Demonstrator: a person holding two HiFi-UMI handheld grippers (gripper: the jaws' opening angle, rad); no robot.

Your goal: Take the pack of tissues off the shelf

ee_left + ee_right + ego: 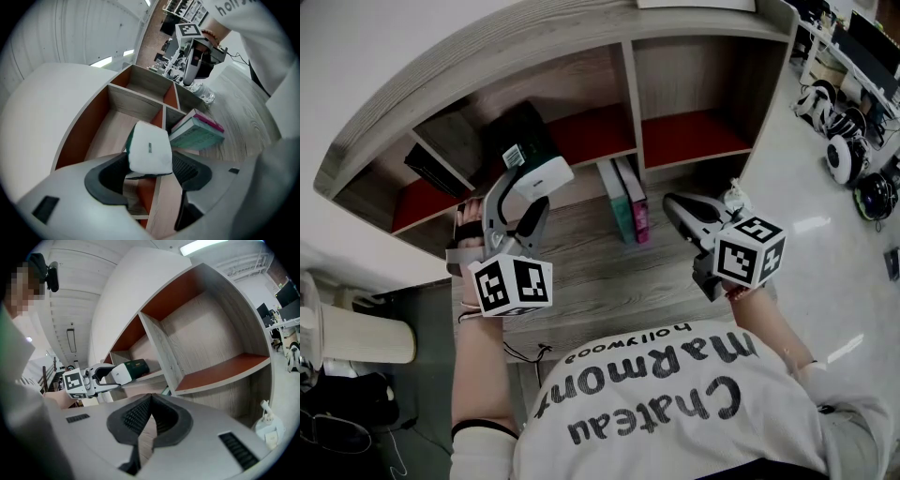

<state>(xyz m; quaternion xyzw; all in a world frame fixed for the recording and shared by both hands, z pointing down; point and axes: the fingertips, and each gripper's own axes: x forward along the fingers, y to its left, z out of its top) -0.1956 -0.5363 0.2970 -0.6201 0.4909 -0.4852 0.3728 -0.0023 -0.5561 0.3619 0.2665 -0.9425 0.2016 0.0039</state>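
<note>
Left gripper (523, 199) clamped on the pack of tissues (149, 149), white end between the pads, at the front edge of the shelf (630, 84), left-middle bay. Right gripper (149, 399) pressed together, empty, right of the books (625, 202).

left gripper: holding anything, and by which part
The left gripper grips the white-and-green pack of tissues by the sides of its white end. Right gripper: shut, empty.
</note>
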